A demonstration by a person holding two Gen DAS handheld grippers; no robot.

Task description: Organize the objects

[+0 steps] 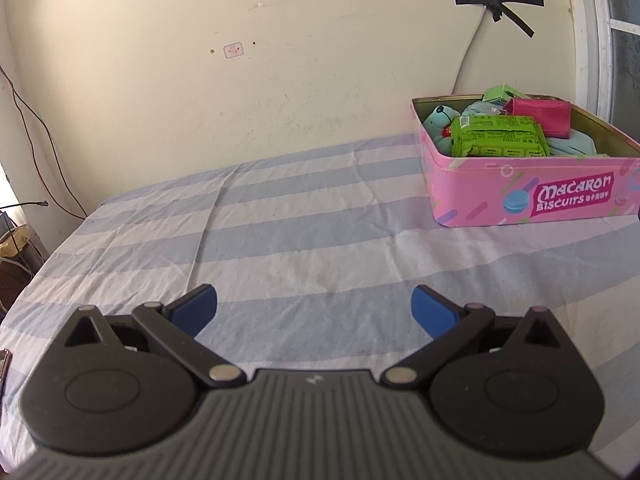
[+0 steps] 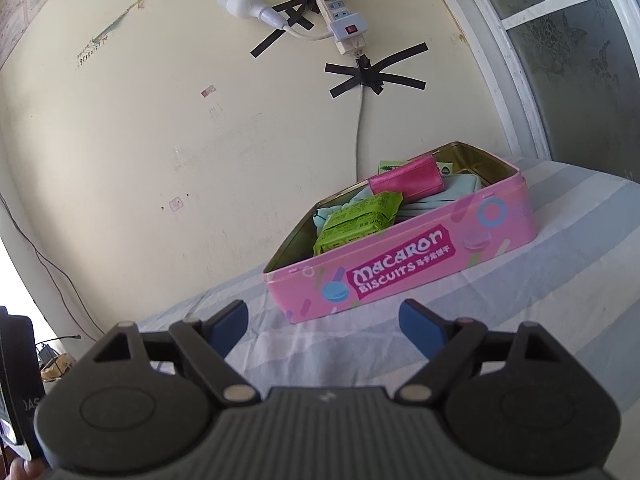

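left gripper [image 1: 314, 312]: jaws apart, empty, over bare striped sheet [image 1: 280, 240]
right gripper [image 2: 323, 326]: jaws apart, empty
tin [image 2: 400, 268]: pink biscuit tin, open, far right on bed, green packet [image 2: 356, 224] and red pouch [image 2: 404, 182] inside
bearing: just ahead of right gripper; well apart, far right of left
long axis: runs left-right along wall
nearer: right

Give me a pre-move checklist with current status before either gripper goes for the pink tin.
1. Left gripper open and holding nothing: ok.
2. Right gripper open and holding nothing: ok.
3. Tin lid off, open top reachable: ok.
4. Green packet, pink pouch and teddy inside the tin: ok.
5. Spare room in the tin: not ok, contents pile to the rim.
6. Loose items left on the striped sheet: cannot tell, only part of it shows.
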